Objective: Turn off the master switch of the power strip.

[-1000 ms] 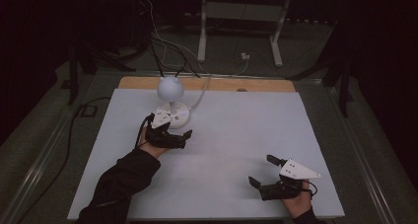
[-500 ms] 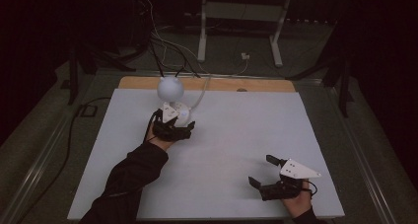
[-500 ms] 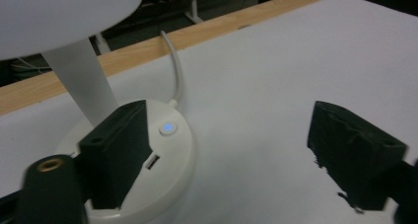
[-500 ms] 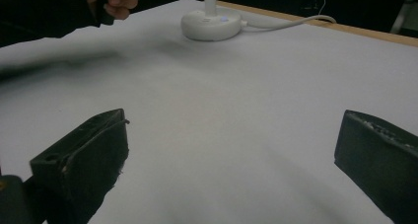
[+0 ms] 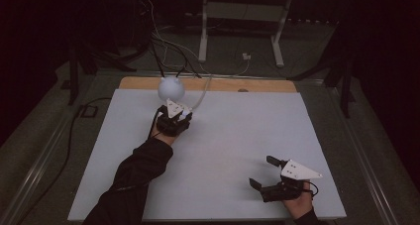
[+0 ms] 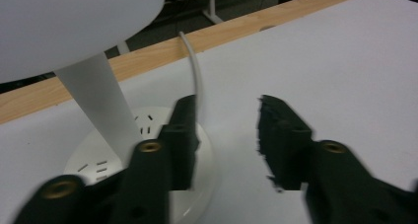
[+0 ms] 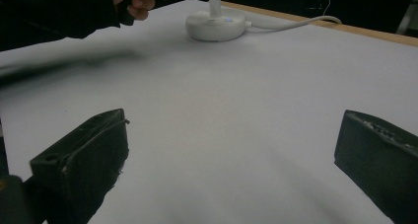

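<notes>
On the white table [image 5: 228,136] stands one lamp [image 5: 171,88] near the far wooden edge. The left gripper [image 5: 179,117], jaws just narrowing on nothing, is beside its base; right gripper [image 5: 262,171] gapes empty, well apart. Dark room.

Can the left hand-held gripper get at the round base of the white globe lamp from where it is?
Probably yes. The left hand-held gripper is right at the white globe lamp's round base; its jaws have just been closing, one above the base rim, with nothing blocking.

A white table top [image 5: 237,136] with a wooden far edge [image 5: 257,85]; beyond it, a metal stand [image 5: 242,17] on dark floor.
</notes>
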`<state>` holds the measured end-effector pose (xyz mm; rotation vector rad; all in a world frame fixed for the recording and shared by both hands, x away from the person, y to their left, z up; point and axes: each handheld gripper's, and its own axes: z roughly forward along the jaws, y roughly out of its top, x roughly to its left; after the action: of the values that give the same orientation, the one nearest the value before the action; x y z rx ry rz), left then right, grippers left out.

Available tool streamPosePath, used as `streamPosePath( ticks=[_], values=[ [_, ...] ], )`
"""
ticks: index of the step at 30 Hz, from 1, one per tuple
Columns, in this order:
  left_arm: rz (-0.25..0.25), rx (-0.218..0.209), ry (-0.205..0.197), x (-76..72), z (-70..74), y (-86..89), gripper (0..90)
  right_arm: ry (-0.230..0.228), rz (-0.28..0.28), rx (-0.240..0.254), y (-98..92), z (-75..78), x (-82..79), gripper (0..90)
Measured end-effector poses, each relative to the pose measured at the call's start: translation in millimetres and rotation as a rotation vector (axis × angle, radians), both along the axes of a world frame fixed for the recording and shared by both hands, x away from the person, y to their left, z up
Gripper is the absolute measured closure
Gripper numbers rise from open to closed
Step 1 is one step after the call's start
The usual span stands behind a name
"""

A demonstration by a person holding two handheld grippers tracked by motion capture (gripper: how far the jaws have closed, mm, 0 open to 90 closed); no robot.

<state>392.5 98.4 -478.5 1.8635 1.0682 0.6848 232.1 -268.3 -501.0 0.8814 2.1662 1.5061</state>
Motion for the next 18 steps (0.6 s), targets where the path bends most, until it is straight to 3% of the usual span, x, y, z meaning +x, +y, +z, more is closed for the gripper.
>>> streamPosePath(
  ticks=[6,10,12,18],
  values=[
    [0.007,0.053,0.023,8.2,-4.2,-4.6,77.7,0.003,0.001,0.002,0.0,-0.1,0.3,0.0],
    [0.007,0.108,0.006,13.4,-9.5,-6.2,85.1,0.003,0.002,0.004,0.0,-0.1,0.4,0.0],
    [-0.004,0.156,-0.007,14.8,-12.5,-8.1,89.1,0.005,0.003,0.003,0.3,-0.4,0.5,0.0],
    [-0.018,0.220,-0.037,18.5,-16.2,-14.1,90.0,0.007,0.003,0.001,0.7,-0.5,0.3,0.0]
  ],
)
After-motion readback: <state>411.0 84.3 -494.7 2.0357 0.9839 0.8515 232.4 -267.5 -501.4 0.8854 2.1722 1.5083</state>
